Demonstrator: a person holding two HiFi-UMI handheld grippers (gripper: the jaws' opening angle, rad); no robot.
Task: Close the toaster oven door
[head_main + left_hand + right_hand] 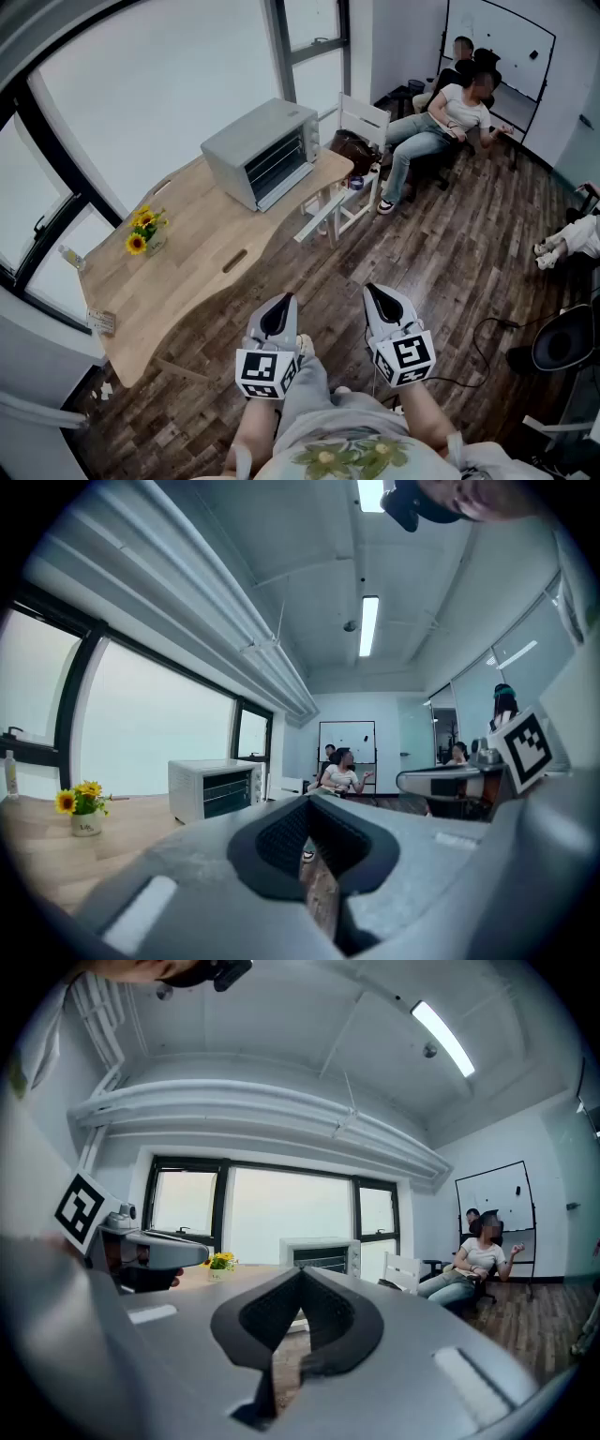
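A toaster oven [267, 155] is set on the far end of a wooden table [187, 253], well ahead of both pairs of jaws and to their left. Rack lines are seen across its dark front; from this far away it cannot be told whether the door is down.

The left gripper [280, 304] and right gripper [377, 292] are held level above the person's lap. Each pair of jaws is pressed together, with nothing between them.

The oven probably has to be approached first. The door would best be pushed up by its top edge with the closed jaws, along the hinge arc, until it is flush.

Sunflowers [142, 230] are set on the table nearer the jaws. A seated person [450, 117] is far ahead to the right.

No brand or writing can be read. Only black-and-white square markers are seen on the gripper cubes.
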